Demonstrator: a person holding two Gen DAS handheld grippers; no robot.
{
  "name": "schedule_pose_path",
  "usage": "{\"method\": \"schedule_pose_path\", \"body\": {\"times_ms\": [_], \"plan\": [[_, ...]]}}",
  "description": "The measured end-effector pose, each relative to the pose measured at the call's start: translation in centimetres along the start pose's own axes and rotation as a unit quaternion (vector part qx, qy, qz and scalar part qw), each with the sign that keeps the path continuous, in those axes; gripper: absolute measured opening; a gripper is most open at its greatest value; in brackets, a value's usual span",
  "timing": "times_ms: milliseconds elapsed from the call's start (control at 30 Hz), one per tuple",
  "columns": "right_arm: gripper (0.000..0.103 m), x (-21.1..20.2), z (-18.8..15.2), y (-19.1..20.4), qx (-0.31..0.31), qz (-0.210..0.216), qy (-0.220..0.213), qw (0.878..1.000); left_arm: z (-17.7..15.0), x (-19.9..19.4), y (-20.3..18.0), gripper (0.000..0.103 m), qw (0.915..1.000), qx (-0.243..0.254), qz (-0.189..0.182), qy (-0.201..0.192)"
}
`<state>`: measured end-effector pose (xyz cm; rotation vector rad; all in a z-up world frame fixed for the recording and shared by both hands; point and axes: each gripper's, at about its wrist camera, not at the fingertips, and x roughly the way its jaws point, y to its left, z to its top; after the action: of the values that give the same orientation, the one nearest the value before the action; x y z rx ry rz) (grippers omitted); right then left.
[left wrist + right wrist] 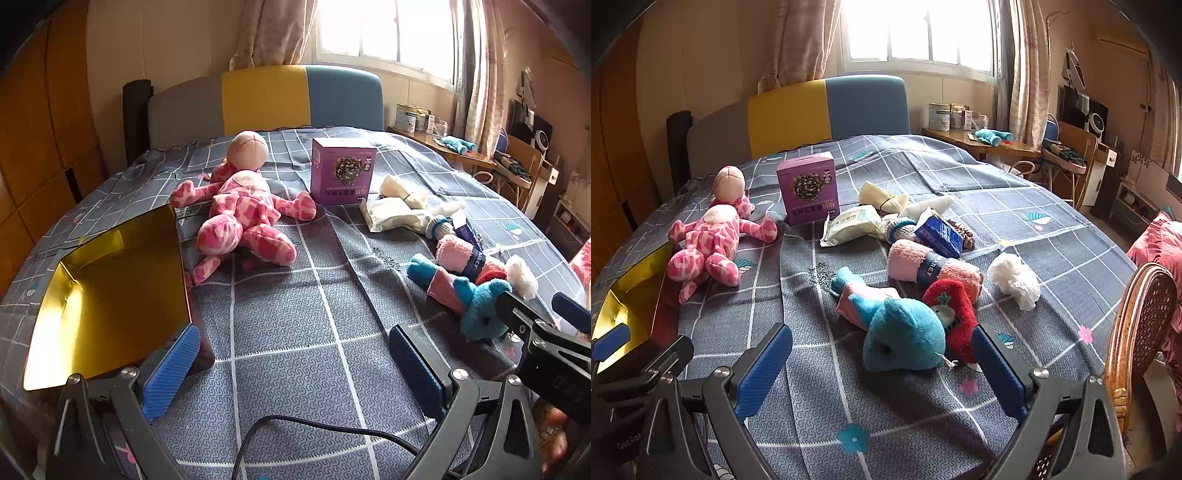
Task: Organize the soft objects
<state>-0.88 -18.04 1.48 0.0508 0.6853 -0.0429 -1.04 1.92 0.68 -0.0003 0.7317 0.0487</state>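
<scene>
A pink spotted plush doll lies on the bed beside a gold-lined open box at the left. A blue plush elephant lies in front of a rolled pink towel, a red plush piece and a white cloth. My left gripper is open and empty over bare bedspread next to the box. My right gripper is open, and the elephant lies just ahead between its blue pads.
A purple carton stands mid-bed. A wipes pack, cream cloths and a blue packet lie behind the towel. A wicker chair stands at the bed's right edge. A desk is by the window.
</scene>
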Motion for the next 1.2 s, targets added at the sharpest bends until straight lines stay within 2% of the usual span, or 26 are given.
{"method": "schedule_pose_path", "body": {"times_ms": [533, 1200], "plan": [[0.099, 0.0, 0.3, 1.2, -0.025, 0.011, -0.006, 1.0, -0.2, 0.1, 0.7, 0.103, 0.9998, -0.014, 0.011, 0.006], [0.099, 0.0, 0.3, 1.1, -0.021, 0.013, -0.007, 1.0, -0.3, 0.0, 0.8, 0.103, 0.9997, -0.015, 0.016, 0.008]]}}
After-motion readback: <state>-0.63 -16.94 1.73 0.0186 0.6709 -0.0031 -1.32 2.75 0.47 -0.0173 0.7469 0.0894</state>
